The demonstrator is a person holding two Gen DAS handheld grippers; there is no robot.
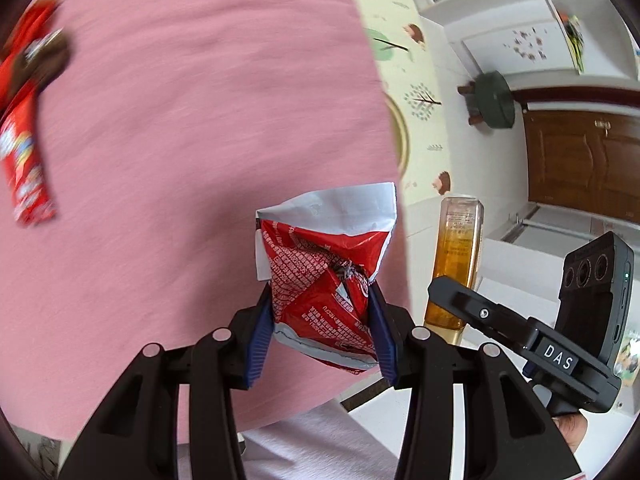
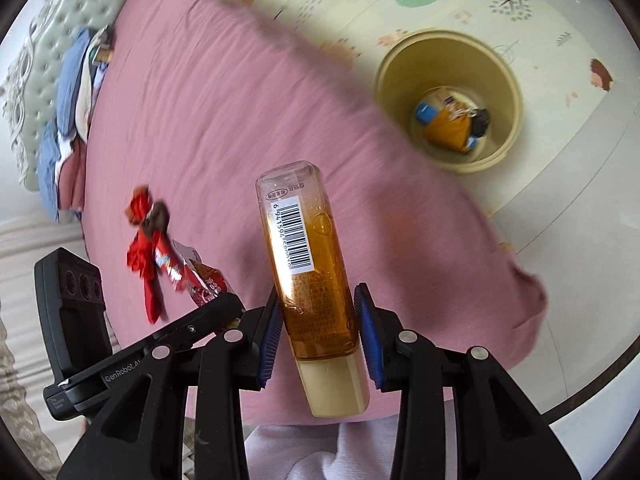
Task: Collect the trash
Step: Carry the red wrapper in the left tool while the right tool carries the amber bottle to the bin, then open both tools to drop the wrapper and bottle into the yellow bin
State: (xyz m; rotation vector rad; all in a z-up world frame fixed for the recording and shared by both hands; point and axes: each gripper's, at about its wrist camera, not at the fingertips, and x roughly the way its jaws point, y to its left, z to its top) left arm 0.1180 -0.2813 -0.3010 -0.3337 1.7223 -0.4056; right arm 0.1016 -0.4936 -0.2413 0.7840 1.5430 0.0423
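Note:
In the left wrist view my left gripper (image 1: 320, 298) is shut on a crumpled red and white snack wrapper (image 1: 324, 268), held up over the pink bed (image 1: 200, 120). My right gripper (image 2: 319, 300) is shut on a clear bottle of amber liquid (image 2: 308, 264) with a cream cap, cap end toward me. This bottle (image 1: 456, 264) also shows at the right of the left wrist view. More red wrappers (image 2: 152, 248) lie on the sheet to the left. A yellow bin (image 2: 394, 80) stands on the floor past the bed's edge, with some trash inside.
A patterned play mat (image 2: 320, 4) covers the floor around the bin. Folded clothes (image 2: 68, 120) lie by the padded headboard. A dark green stool (image 1: 494, 100) and a brown door (image 1: 580, 160) are further off. A hand (image 1: 570, 428) holds the right gripper's handle.

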